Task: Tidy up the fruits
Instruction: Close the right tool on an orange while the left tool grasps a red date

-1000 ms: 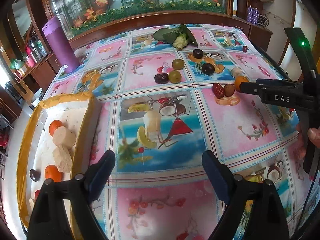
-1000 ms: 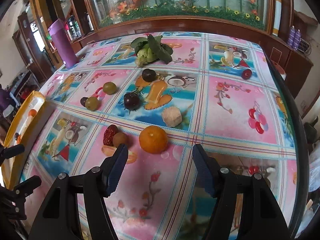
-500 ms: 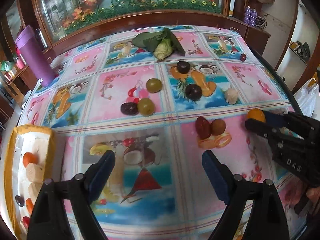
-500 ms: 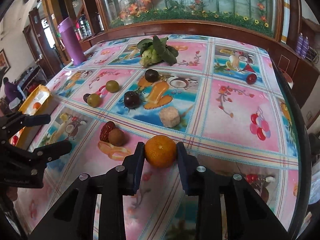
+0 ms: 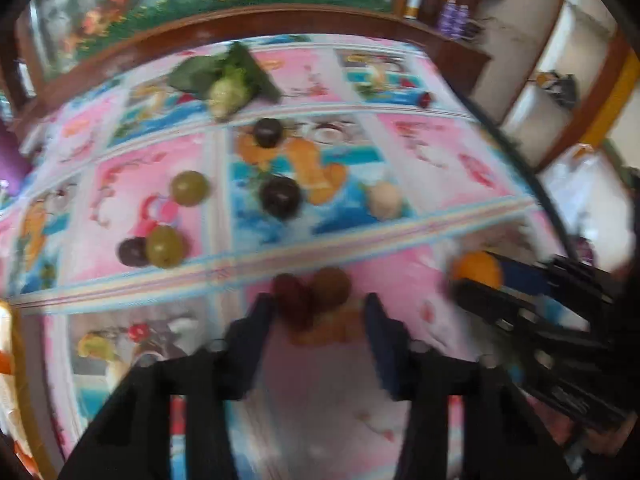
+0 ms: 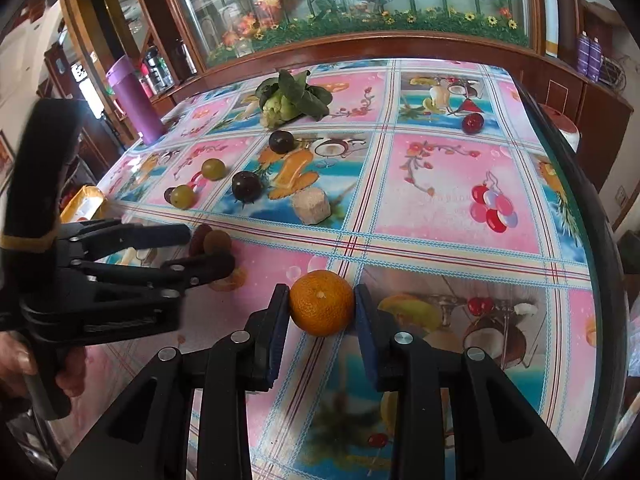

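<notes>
the right gripper [image 6: 322, 308] pinches the orange [image 6: 322, 303] between both pads. the left gripper [image 5: 318, 312] is spread around the red date [image 5: 292, 298] and the brown fruit [image 5: 331, 289], not closed on them.

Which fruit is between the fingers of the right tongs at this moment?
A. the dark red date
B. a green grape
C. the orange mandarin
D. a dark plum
C: in the right wrist view the right tongs have a finger pressed on each side of the orange mandarin, while the green grapes and dark plum lie farther off on the table.
</notes>
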The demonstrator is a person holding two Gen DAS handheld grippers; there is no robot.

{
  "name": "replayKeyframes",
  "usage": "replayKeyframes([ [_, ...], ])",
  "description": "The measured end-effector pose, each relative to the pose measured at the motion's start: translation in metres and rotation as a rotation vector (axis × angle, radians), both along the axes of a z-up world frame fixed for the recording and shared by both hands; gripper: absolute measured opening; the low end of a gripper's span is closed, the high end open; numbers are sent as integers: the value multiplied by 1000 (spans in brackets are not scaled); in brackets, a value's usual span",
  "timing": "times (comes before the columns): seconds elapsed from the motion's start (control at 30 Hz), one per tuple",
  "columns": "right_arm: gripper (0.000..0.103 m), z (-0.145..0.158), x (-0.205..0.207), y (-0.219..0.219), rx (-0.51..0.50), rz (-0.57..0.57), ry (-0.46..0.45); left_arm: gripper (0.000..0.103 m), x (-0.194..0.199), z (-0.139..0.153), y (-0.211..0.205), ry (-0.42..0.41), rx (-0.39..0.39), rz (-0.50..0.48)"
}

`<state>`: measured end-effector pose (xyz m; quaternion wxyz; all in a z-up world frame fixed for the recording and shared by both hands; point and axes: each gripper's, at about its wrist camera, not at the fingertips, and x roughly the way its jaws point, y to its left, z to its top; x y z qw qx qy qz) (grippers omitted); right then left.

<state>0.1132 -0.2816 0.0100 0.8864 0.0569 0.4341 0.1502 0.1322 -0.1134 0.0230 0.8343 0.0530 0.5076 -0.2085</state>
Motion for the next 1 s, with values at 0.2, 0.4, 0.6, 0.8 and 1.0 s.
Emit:
replayKeyframes([
  [0.2,32,-2,-2,-7,24,-15,4,44,-16,7,19,-49,54,-9],
  [0.4,32,-4,-4,-9,22,-23,8,59,-17,0,10,-9,43,-29],
  [0.6,32,-4,-7,-15,32,-37,12,59,-15,-8,-3,-54,103,-25],
  [0.8,32,-3,-13,-16,35,-46,15,21,-15,-8,4,-119,107,-17],
  [1.0,32,2,-22,-15,33,-49,4,22,-24,-2,25,-82,61,31],
])
